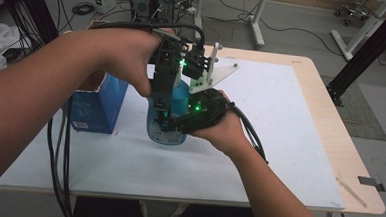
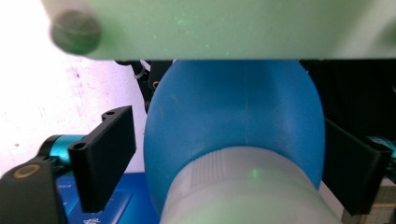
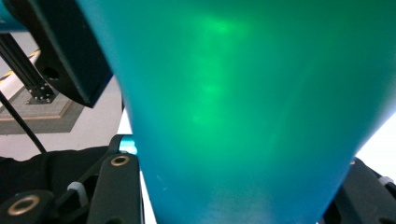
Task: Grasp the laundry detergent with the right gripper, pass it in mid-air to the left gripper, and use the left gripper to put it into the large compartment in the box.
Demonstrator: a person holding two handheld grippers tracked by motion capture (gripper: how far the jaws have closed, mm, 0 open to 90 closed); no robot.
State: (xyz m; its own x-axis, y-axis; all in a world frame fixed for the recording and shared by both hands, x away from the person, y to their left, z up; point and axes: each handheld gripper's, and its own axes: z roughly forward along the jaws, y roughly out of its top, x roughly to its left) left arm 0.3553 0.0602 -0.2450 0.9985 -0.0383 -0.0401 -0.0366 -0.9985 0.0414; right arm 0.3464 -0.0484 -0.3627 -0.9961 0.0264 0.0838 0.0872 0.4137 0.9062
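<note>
A blue bottle (image 1: 182, 94) stands on the white table top (image 1: 280, 123). In the left gripper view the blue bottle (image 2: 233, 116) has a white ribbed cap (image 2: 252, 191). My left gripper (image 1: 163, 114) points straight down over it. The left gripper (image 2: 229, 158) is open, its jaws straddling the bottle's shoulder; the right jaw touches it and a thin gap shows at the left jaw. My right gripper (image 1: 172, 126) comes in from the right, shut on the bottle's lower body. In the right gripper view the bottle (image 3: 243, 102) sits between the jaws of the right gripper (image 3: 243, 200).
A blue carton (image 1: 98, 106) stands just left of the bottle. Black cables (image 1: 59, 146) hang off the table's front left. The right gripper's pale three-cornered plate (image 1: 213, 75) juts up beside the left gripper. Computers and frame legs stand beyond the table.
</note>
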